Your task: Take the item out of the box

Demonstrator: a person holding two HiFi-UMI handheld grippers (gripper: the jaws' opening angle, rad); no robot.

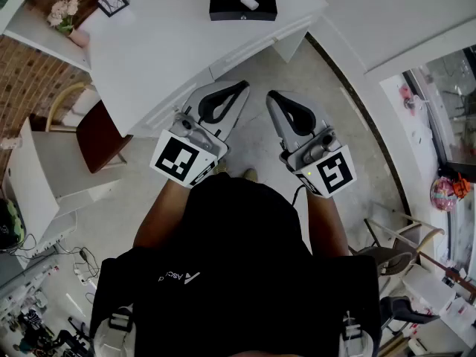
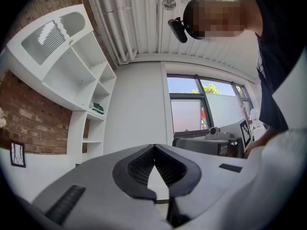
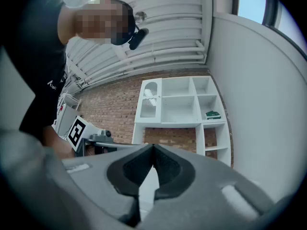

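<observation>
A black box point(image 1: 230, 7) stands on the far side of the white table point(image 1: 163, 50), with a small white item point(image 1: 250, 2) lying in it. Both grippers are held close to the person's body, well short of the table and the box. The left gripper point(image 1: 242, 86) is shut, its tips touching with nothing between them. The right gripper point(image 1: 271, 95) beside it is shut and empty too. In the left gripper view the left gripper point(image 2: 154, 146) points up toward a wall and window. In the right gripper view the right gripper point(image 3: 153, 146) points at a white wall shelf point(image 3: 180, 104).
A small picture frame point(image 1: 112, 1) and a bunch of flowers point(image 1: 63, 13) stand at the table's far left. A brown chair point(image 1: 100, 136) and a white cabinet point(image 1: 41, 188) are to the left on the floor. More chairs point(image 1: 394, 251) stand at the right.
</observation>
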